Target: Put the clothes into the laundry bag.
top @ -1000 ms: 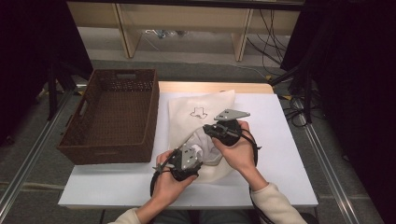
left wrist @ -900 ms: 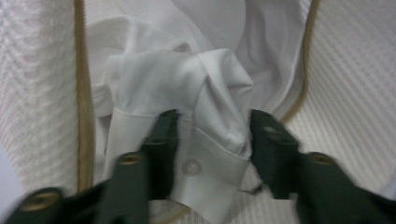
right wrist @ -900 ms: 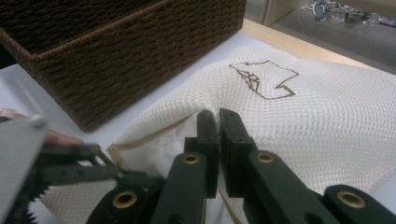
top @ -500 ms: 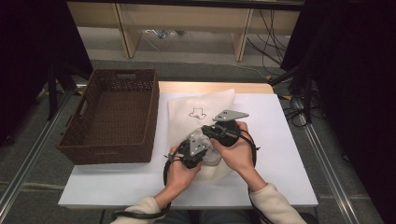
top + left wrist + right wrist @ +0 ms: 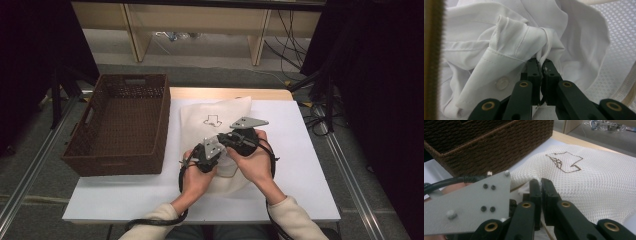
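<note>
A white mesh laundry bag (image 5: pixel 222 107) with a brown outline logo (image 5: pixel 564 161) lies on the white table (image 5: pixel 300 150). In the left gripper view a white shirt (image 5: pixel 506 37) with a button (image 5: pixel 502 83) is bunched up, and the bag's mesh (image 5: pixel 621 32) shows to its right. My left gripper (image 5: pixel 541 63) is shut on a fold of the shirt. My right gripper (image 5: pixel 541 182) is shut on the edge of the mesh bag (image 5: pixel 599 175). From above, the left gripper (image 5: pixel 220 152) and the right gripper (image 5: pixel 229 139) sit close together at the bag's near end.
A dark brown wicker basket (image 5: pixel 120 125) stands on the table's left side, close to the bag (image 5: pixel 486 147). The left gripper's grey plate (image 5: pixel 466 205) fills the near left of the right gripper view. Cables trail from both grippers toward the person.
The left hand has moved away from the person toward the right gripper at the bag's near end. The right hand has stayed in place.
</note>
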`<move>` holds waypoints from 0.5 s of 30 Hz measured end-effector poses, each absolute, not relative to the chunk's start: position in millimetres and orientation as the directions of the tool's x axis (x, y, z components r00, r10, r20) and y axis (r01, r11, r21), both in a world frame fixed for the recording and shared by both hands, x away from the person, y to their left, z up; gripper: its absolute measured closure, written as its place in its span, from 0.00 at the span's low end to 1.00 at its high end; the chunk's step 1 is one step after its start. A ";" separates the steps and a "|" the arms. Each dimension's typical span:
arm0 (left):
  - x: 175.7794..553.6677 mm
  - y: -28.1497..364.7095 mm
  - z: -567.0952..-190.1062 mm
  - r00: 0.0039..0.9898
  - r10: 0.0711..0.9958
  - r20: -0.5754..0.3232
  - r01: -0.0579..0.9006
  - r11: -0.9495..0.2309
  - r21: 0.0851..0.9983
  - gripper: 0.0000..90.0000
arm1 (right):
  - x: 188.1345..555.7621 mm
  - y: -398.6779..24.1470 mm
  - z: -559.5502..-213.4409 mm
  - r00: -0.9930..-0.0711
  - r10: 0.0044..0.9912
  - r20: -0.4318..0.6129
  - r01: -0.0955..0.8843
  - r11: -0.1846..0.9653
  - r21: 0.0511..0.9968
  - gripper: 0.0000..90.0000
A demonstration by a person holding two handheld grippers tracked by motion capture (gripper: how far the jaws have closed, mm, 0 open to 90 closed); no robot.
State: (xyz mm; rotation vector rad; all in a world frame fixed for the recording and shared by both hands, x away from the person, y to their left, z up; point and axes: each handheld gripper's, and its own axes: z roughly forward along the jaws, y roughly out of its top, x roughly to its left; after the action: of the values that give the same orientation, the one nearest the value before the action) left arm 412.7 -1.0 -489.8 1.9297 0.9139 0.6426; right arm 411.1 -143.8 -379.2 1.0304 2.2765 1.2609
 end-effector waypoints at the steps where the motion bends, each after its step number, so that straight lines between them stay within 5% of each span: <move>1: 412.9 -0.5 -489.8 0.594 0.800 0.086 0.337 -0.344 0.876 0.95 | 411.1 -143.9 -379.2 -0.678 0.733 0.048 0.430 0.343 0.835 0.99; 15: 417.9 2.0 -487.6 0.599 0.794 0.103 0.341 -0.369 0.864 0.95 | 410.8 -143.7 -378.9 -0.680 0.732 0.044 0.427 0.347 0.835 0.99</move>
State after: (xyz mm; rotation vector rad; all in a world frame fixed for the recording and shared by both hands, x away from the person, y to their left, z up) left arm 417.9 2.0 -487.6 1.9574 0.9032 0.6578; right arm 410.8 -143.7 -378.9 1.0243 2.2778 1.2571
